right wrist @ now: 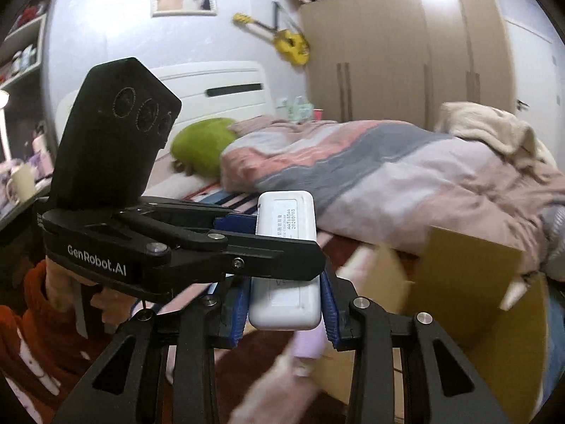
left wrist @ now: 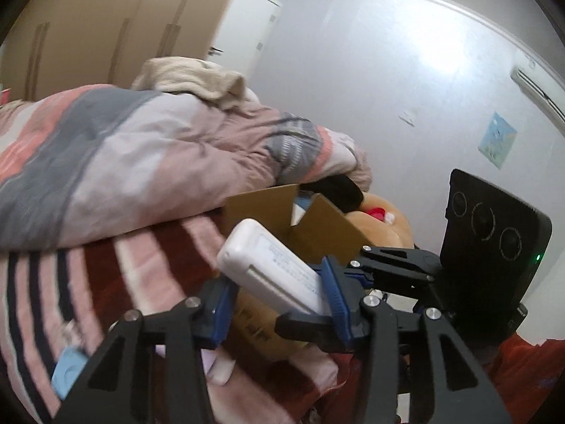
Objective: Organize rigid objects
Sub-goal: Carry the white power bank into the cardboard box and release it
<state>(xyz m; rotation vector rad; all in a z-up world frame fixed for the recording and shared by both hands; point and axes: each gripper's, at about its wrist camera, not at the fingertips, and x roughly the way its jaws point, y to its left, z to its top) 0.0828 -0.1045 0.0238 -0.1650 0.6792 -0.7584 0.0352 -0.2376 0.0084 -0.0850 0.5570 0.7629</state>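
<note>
I see both grippers on one white remote (right wrist: 286, 265), held above the bed (right wrist: 353, 162) near the cardboard box (right wrist: 473, 282). Right gripper (right wrist: 286, 304): blue pads clamped on the remote's near end. Left gripper (right wrist: 261, 243) comes in from the side, pads against the remote's middle; its body reads "GenRobot.AI". The remote's back label shows "AA5185AA" and "20200703"; I can't read the other lines. In the left view, left gripper (left wrist: 279, 307) grips the remote (left wrist: 272, 265), with the box (left wrist: 310, 226) just behind.

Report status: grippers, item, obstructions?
Left gripper and right gripper both shut on white remote. Remote held above bed, box just ahead. Nothing blocking.
</note>
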